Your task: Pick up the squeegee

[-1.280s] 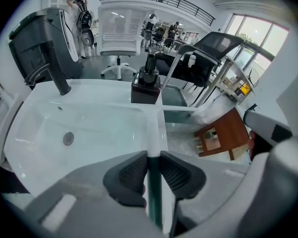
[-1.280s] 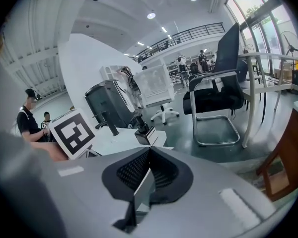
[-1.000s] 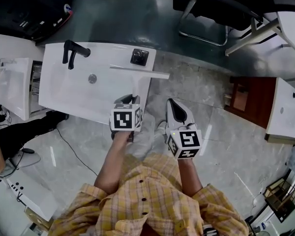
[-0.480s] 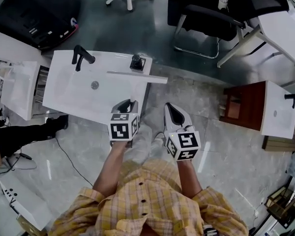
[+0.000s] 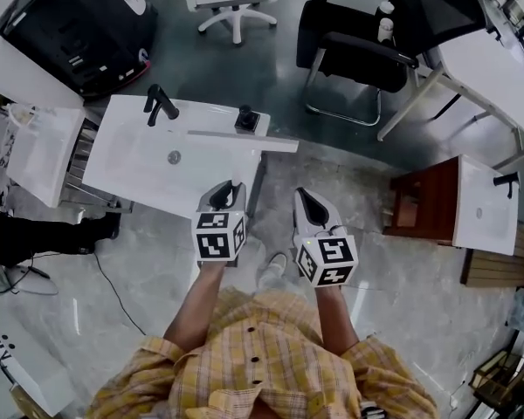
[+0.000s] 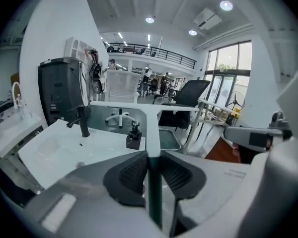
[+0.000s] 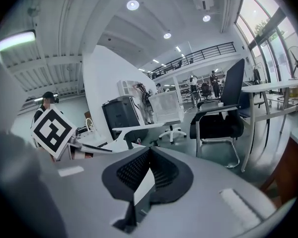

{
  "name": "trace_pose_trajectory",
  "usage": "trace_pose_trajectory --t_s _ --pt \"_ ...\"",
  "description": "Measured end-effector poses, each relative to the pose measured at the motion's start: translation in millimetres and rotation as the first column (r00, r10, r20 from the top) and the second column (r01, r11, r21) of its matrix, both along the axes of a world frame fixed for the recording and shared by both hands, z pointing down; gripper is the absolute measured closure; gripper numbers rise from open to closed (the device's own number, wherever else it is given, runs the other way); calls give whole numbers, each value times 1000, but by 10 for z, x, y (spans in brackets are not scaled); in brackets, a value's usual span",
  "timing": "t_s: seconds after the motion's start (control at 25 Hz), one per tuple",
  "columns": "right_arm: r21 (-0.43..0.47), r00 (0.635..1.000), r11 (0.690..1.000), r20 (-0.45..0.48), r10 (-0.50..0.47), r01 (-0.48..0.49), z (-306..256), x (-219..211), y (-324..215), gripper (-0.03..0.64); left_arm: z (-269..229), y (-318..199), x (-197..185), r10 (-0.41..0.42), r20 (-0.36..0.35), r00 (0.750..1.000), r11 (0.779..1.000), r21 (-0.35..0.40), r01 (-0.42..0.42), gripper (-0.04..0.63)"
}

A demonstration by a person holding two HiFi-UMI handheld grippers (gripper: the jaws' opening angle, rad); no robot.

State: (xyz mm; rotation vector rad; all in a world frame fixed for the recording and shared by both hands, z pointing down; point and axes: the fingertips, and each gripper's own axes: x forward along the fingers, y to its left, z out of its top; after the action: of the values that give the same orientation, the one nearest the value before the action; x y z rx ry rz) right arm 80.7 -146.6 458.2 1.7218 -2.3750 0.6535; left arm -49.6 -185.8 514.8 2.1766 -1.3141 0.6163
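Head view shows the left gripper [image 5: 226, 192] held out over the near right edge of a white washbasin [image 5: 131, 160], with the squeegee [image 5: 236, 136] clamped in it. The handle runs from the jaws toward the far side, and the long pale blade lies crosswise above the basin's right end, its right tip past the basin's edge. In the left gripper view the jaws press on the squeegee's [image 6: 152, 133] handle from both sides, the dark ribbed pads touching it, and the blade spans left to right beyond them.

A black faucet [image 5: 160, 103] stands at the far left of the basin and a small black dispenser bottle [image 5: 247, 119] sits at its far right, just beyond the blade.

The right gripper [image 5: 307, 201] is held just to the right of the left one, over the grey floor [image 5: 393, 304] and apart from the basin. In the right gripper view the right gripper's [image 7: 149, 155] jaws are pressed together at the tips with nothing between them.

A black office chair [image 5: 349, 46] stands farther off on the right.
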Motion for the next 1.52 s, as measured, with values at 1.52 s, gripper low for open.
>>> trace_pose_trajectory --t_s 1.52 --pt "210 1000 977 -11 27 -24 -1016 56 361 620 -1390 539 -140 -5 -131 991 891 449 64 508"
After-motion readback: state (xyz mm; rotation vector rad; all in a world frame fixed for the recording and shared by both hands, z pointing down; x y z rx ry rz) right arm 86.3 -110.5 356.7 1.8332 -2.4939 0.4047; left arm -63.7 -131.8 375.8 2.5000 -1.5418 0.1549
